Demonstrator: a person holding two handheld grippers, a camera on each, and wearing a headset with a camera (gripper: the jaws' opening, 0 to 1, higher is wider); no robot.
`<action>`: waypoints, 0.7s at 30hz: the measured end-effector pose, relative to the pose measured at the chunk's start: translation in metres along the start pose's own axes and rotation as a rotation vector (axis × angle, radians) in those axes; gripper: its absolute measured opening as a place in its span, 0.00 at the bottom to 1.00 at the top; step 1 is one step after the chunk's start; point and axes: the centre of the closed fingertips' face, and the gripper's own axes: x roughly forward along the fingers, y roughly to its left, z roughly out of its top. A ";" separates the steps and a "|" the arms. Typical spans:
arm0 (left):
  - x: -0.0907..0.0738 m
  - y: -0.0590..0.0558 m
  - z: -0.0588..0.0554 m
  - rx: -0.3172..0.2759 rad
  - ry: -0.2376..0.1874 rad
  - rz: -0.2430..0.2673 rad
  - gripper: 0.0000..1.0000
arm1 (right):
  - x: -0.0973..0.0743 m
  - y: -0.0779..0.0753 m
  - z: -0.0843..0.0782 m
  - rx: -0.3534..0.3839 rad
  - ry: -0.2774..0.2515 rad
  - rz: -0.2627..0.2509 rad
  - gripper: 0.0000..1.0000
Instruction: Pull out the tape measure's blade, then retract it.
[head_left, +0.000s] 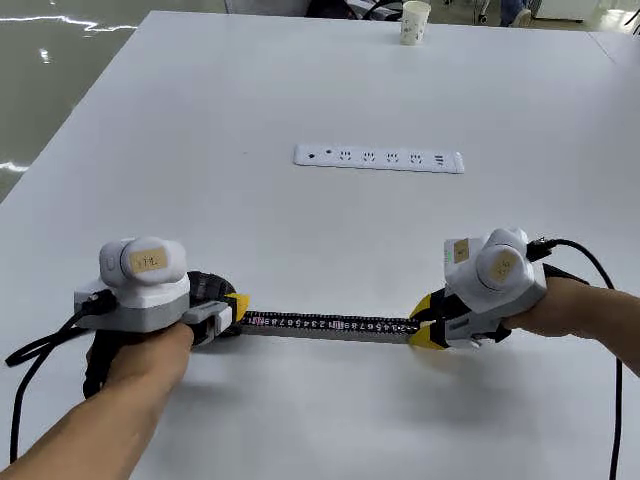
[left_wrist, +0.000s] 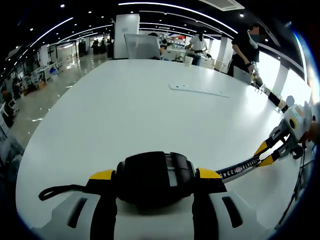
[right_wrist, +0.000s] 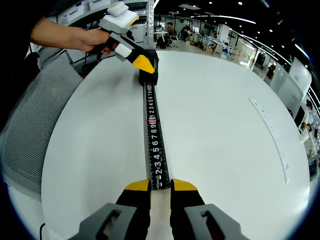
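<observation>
Passage between the left gripper (head_left: 232, 310) and right gripper (head_left: 422, 322) is barred by the blade (head_left: 325, 324), stretched taut from the clamped case (left_wrist: 155, 177). Beyond the fingertips (head_left: 238, 303), bare table (head_left: 200, 120) is left open up to 1 power strip (head_left: 380, 158).

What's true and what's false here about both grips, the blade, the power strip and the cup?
1. The left gripper is shut on the tape measure case. True.
2. The right gripper pinches the blade near its end. True.
3. The blade is fully retracted. False: it stretches out between the two grippers.
4. The power strip lies under the blade. False: it lies farther off on the table, apart from the blade.
5. The paper cup stands near the table's far edge. True.
</observation>
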 end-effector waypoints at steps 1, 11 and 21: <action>0.000 0.000 0.000 0.001 0.000 -0.001 0.55 | 0.000 0.000 0.000 -0.001 0.000 0.001 0.11; 0.000 0.001 0.000 -0.006 0.005 -0.007 0.56 | 0.001 0.001 0.001 -0.006 0.007 0.001 0.11; 0.000 0.002 0.000 -0.007 0.007 -0.013 0.56 | 0.003 0.002 0.005 -0.015 0.010 0.005 0.11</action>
